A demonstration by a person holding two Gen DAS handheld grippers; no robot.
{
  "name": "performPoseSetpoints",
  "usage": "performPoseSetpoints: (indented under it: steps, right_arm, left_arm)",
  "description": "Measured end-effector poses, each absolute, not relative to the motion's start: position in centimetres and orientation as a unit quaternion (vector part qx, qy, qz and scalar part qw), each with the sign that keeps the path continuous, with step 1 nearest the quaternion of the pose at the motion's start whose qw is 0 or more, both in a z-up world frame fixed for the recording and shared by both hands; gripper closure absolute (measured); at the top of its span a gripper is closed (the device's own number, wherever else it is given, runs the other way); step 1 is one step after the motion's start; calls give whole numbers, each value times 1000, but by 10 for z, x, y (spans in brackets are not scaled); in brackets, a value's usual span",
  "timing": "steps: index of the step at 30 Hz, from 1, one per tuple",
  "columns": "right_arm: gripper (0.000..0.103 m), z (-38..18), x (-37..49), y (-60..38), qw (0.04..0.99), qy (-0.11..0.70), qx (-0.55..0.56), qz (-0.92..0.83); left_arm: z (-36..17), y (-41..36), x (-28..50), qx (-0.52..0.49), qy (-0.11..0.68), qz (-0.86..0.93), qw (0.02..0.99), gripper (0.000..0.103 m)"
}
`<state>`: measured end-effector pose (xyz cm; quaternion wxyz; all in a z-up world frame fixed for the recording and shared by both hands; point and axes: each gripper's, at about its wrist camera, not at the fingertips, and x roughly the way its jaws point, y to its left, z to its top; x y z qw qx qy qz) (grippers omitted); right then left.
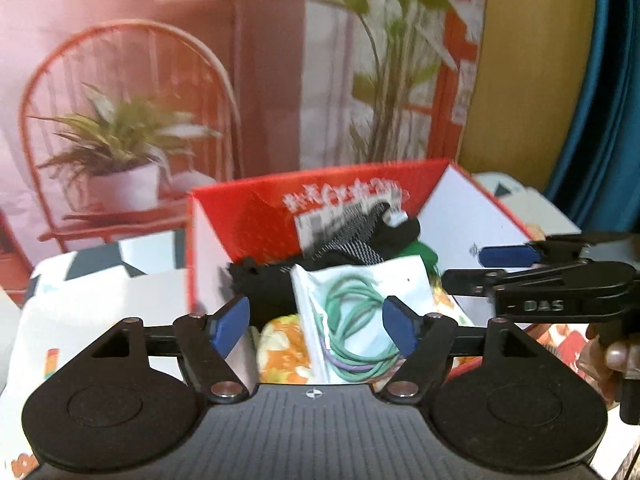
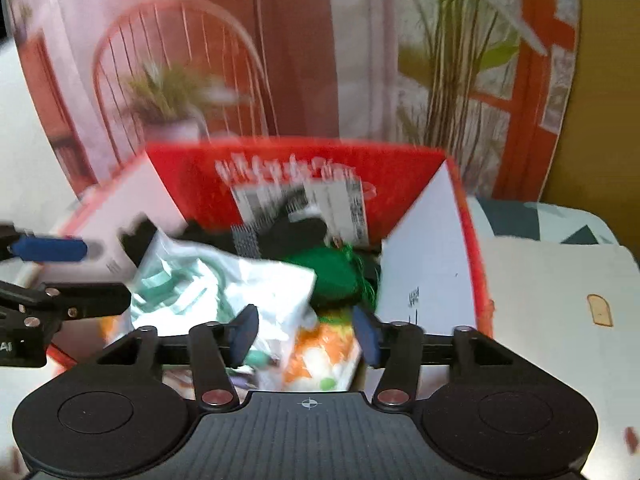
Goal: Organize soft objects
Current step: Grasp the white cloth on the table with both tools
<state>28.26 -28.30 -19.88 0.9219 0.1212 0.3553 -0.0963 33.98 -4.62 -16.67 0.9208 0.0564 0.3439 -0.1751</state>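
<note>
Soft objects sit heaped in the red cardboard box with white inner walls (image 1: 208,248). Far left in there is black knitted fabric (image 1: 264,280), then an orange-and-white floral cloth (image 1: 280,344) low at the front, and a clear plastic packet of coiled green cord (image 1: 352,320) lying on top. Furthest right, a bright green fuzzy piece (image 2: 332,276) is tucked by the wall. Left gripper (image 1: 316,326) hangs above the packet, jaws spread, nothing pinched. Right gripper (image 2: 306,334) likewise, blue pads apart, empty. Looks like most of the sorting is done; what remains outside the box, I can't tell.
</note>
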Motion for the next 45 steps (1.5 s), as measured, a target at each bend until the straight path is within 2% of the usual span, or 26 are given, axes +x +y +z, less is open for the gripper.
performPoseSetpoints:
  steps: [10, 20, 26, 36, 45]
  right_arm:
    - [48, -176, 223, -263, 961, 253, 88, -61]
    - [48, -184, 157, -228, 973, 213, 76, -40]
    - [48, -203, 130, -217, 968, 232, 82, -40]
    - [48, -261, 114, -231, 931, 325, 128, -104]
    - [48, -289, 121, -238, 915, 354, 151, -123]
  left_arm:
    - [-171, -2, 263, 2, 305, -118, 945, 27]
    - [-211, 20, 217, -49, 346, -100, 932, 27]
    - [-240, 23, 215, -80, 382, -99, 916, 29]
    - [-275, 23, 217, -100, 429, -93, 893, 31]
    - [-280, 17, 216, -74, 416, -99, 901, 31]
